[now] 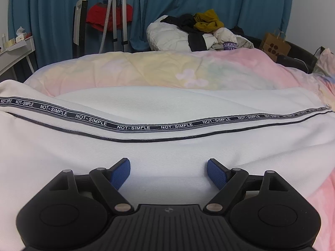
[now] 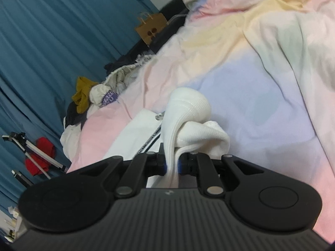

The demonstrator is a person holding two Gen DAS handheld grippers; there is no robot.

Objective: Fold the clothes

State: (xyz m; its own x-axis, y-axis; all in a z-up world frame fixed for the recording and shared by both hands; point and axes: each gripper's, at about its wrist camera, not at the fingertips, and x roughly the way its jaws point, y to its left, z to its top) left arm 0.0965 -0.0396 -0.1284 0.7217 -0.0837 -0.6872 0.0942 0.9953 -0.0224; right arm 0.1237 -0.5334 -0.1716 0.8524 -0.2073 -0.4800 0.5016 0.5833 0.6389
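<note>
A white zip-up jacket (image 1: 167, 150) lies spread across the pastel bed cover, with a black "NOT-SIMPLE" zipper tape (image 1: 134, 127) running left to right. My left gripper (image 1: 168, 172) is open and empty, its blue pads (image 1: 121, 172) just above the jacket's near part. My right gripper (image 2: 172, 164) is shut on a bunched ribbed part of the white jacket (image 2: 188, 113), likely a cuff or hem, held above the bed. The jacket's flat part (image 2: 138, 133) and zipper pull show just behind it.
A pile of other clothes (image 1: 201, 31) sits at the far side of the bed (image 1: 146, 69). A brown paper bag (image 1: 274, 45) stands at the far right. A tripod (image 1: 119, 16), red cloth and a white desk (image 1: 18, 50) stand at the left before blue curtains.
</note>
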